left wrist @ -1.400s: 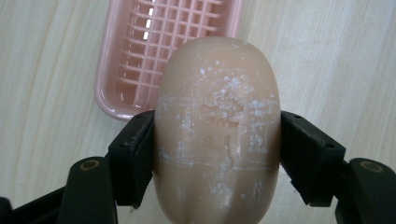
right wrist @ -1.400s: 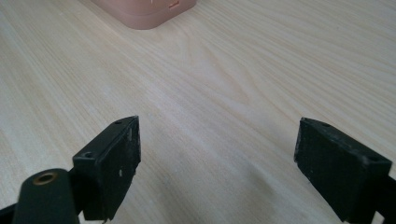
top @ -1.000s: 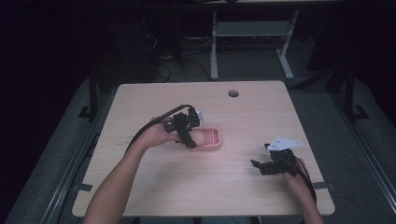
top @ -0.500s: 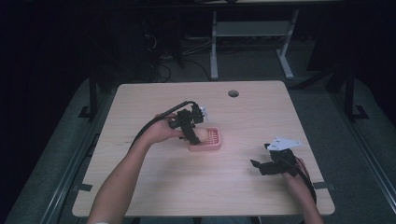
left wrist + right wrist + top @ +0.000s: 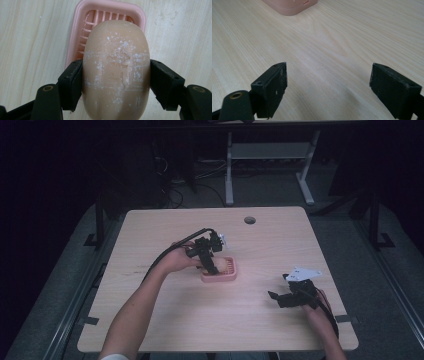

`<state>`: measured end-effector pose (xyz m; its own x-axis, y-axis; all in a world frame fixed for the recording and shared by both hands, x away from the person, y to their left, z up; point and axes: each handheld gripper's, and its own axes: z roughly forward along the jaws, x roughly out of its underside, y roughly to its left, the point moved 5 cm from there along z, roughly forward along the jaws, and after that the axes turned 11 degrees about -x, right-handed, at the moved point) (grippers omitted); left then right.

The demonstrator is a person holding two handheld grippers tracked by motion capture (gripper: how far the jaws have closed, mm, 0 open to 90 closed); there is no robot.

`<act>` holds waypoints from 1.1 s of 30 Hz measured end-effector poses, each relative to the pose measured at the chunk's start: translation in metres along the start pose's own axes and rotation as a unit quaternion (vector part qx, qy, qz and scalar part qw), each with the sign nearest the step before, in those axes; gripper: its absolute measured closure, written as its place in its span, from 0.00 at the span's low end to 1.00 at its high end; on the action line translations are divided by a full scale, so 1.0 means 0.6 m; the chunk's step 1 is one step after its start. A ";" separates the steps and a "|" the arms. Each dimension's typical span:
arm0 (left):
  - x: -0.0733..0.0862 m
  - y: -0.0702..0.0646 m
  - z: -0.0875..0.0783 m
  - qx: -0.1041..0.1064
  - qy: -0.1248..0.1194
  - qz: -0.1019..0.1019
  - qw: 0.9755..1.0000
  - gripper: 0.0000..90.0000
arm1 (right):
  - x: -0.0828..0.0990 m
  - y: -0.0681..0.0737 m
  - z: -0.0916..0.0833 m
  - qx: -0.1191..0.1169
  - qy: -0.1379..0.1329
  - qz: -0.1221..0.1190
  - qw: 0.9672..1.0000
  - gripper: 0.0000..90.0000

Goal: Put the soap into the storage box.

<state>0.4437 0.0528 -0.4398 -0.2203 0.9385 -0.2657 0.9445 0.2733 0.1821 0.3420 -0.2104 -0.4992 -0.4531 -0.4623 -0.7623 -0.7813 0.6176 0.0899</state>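
The left gripper (image 5: 116, 82) clamps the soap bar (image 5: 116, 70) across its short sides, long axis pointing at the pink dish (image 5: 75, 37) directly beneath, frame centre; the right gripper (image 5: 328, 87) gapes empty.

Dim room beyond a light wooden table (image 5: 165, 320) with a round cable hole (image 5: 249, 220), grey carpeted floor (image 5: 55, 285), white desk legs (image 5: 229, 175) and tangled cables (image 5: 172, 195) behind
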 end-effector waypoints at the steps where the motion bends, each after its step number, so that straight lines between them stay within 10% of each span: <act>1: 0.000 0.000 0.001 0.001 0.001 -0.002 1.000 0.36 | 0.000 0.000 0.000 0.000 0.000 0.000 1.000 0.15; 33: -0.003 0.003 0.028 0.011 0.012 -0.005 1.000 0.36 | 0.000 0.001 0.002 -0.002 0.000 0.003 1.000 0.15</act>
<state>0.4498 0.0481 -0.4550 -0.2349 0.9409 -0.2439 0.9474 0.2777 0.1590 0.3421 -0.2092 -0.4999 -0.4582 -0.4591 -0.7611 -0.7807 0.6172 0.0977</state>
